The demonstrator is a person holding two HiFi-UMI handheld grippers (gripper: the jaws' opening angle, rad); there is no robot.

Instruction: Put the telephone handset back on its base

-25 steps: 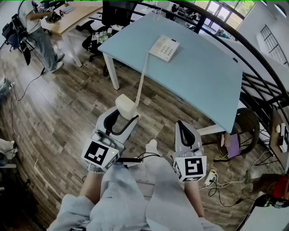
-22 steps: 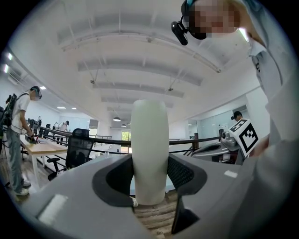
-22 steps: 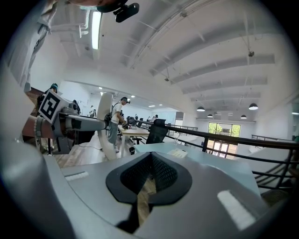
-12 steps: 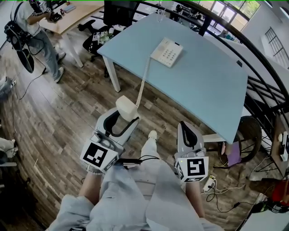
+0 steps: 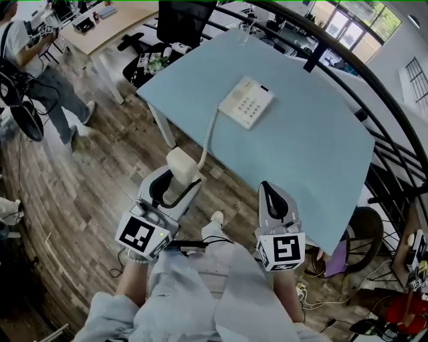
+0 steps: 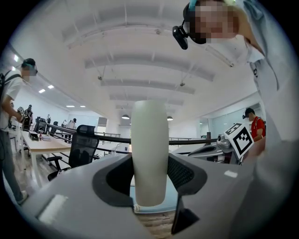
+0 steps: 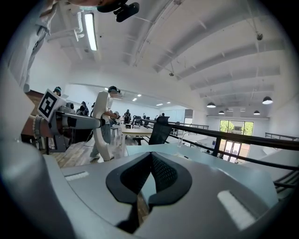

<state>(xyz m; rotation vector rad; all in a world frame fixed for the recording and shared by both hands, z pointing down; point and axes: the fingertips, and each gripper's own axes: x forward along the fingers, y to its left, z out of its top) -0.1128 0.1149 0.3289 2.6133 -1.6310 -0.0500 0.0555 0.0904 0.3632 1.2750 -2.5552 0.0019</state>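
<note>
The cream telephone base [image 5: 246, 102] with its keypad lies on the light blue table [image 5: 314, 153]. A coiled cord [image 5: 209, 135] runs from it off the table's near edge to the cream handset [image 5: 181, 165]. My left gripper [image 5: 175, 176] is shut on the handset, over the wooden floor just short of the table. In the left gripper view the handset [image 6: 149, 154] stands upright between the jaws of the left gripper [image 6: 149, 189]. My right gripper [image 5: 267, 188] is shut with nothing in it, beside the table's near edge. The right gripper view shows the right gripper [image 7: 148, 175] and the handset [image 7: 101, 126] off to the left.
A black office chair [image 5: 179, 21] stands behind the table's far corner. A person [image 5: 37, 93] walks at the far left by a wooden desk [image 5: 110, 19]. A black railing [image 5: 374, 87] curves along the table's far side. A stool [image 5: 361, 230] and floor cables [image 5: 321, 294] lie right.
The table and telephone base have come nearer to me. Both grippers have moved toward the table's edge, the left still holding the handset. The person at the left has walked on.
</note>
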